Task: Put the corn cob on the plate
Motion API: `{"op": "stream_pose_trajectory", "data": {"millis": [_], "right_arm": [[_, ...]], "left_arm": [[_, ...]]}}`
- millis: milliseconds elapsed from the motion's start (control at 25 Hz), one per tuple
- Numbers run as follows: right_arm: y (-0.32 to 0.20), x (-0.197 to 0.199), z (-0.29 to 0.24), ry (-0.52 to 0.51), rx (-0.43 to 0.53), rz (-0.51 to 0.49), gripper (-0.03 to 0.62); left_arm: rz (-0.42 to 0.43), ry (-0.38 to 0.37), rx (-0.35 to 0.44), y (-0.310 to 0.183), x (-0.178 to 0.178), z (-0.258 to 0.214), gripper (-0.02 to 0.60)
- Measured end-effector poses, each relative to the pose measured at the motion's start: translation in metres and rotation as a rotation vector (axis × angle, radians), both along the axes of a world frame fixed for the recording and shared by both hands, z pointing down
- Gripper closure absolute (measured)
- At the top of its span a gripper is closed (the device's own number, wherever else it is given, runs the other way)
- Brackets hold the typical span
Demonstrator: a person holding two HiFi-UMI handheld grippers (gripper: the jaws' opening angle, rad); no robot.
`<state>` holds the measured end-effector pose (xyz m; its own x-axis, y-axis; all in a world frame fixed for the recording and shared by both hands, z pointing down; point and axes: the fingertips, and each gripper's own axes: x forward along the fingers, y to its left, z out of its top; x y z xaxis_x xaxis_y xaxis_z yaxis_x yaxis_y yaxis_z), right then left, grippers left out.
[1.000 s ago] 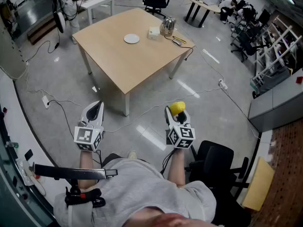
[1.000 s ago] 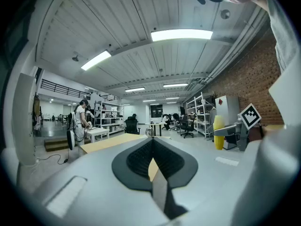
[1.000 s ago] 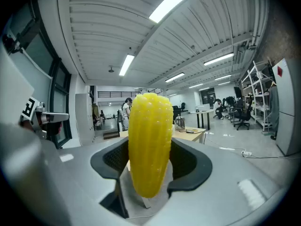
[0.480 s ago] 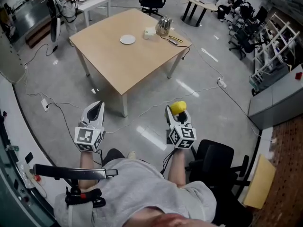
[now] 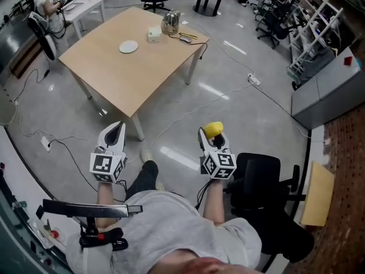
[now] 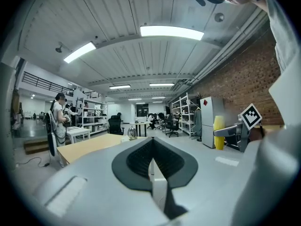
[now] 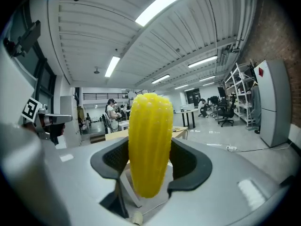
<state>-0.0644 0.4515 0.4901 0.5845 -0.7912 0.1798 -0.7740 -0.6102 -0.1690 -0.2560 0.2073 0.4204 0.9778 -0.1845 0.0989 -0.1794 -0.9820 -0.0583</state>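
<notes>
My right gripper [image 5: 211, 133] is shut on a yellow corn cob [image 5: 213, 129], which stands upright between the jaws [image 7: 149, 145] in the right gripper view. My left gripper [image 5: 114, 132] is shut with nothing in it; its black pads [image 6: 153, 158] meet. A small white plate [image 5: 128, 47] lies on the wooden table [image 5: 122, 76] far ahead. Both grippers hang over the floor, well short of the table. In the left gripper view the corn cob [image 6: 218, 132] and right gripper show at the right.
On the table's far side sit a white box [image 5: 154, 35], a metal kettle [image 5: 170, 21] and some cables. A black office chair [image 5: 268, 181] stands close at my right. Cables run over the grey floor. A person [image 5: 48, 4] sits at a white desk far left.
The view has shifted: the table and plate now lie further left and up in the head view. Both grippers keep their places in the frame, the corn still held.
</notes>
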Motion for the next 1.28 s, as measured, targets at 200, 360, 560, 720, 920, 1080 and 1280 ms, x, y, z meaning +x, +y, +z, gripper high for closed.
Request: {"op": "stream_pose_trajectory", "data": {"millis": [200,360,560,720,920,1080,1280], "right_arm": [[0.01,0.027,-0.001,0.007,-0.009,0.055,0.332],[-0.002,0.055,-0.008,0.021,-0.006,0.07,0.332],[-0.028,0.089,-0.017,0.026,-0.011,0.065,0.332],[-0.053,0.115,-0.018,0.021,-0.025,0.055,0.332],[-0.09,0.153,-0.02,0.017,-0.035,0.044,0.332],[-0.099,0.168,-0.032,0.024,-0.031,0.032,0.332],[-0.128,0.202,-0.037,0.03,-0.04,0.027,0.332]], "left_arm": [[0.049,-0.001,-0.007,-0.004,0.038,0.006,0.561],[0.067,0.004,-0.015,-0.018,0.073,0.003,0.561],[0.075,-0.001,-0.023,-0.043,0.111,0.003,0.561],[0.077,0.002,-0.027,-0.068,0.141,0.004,0.561],[0.076,-0.002,-0.04,-0.104,0.18,0.007,0.561],[0.069,0.008,-0.043,-0.112,0.196,-0.004,0.561],[0.068,0.023,-0.047,-0.142,0.229,-0.006,0.561]]}}
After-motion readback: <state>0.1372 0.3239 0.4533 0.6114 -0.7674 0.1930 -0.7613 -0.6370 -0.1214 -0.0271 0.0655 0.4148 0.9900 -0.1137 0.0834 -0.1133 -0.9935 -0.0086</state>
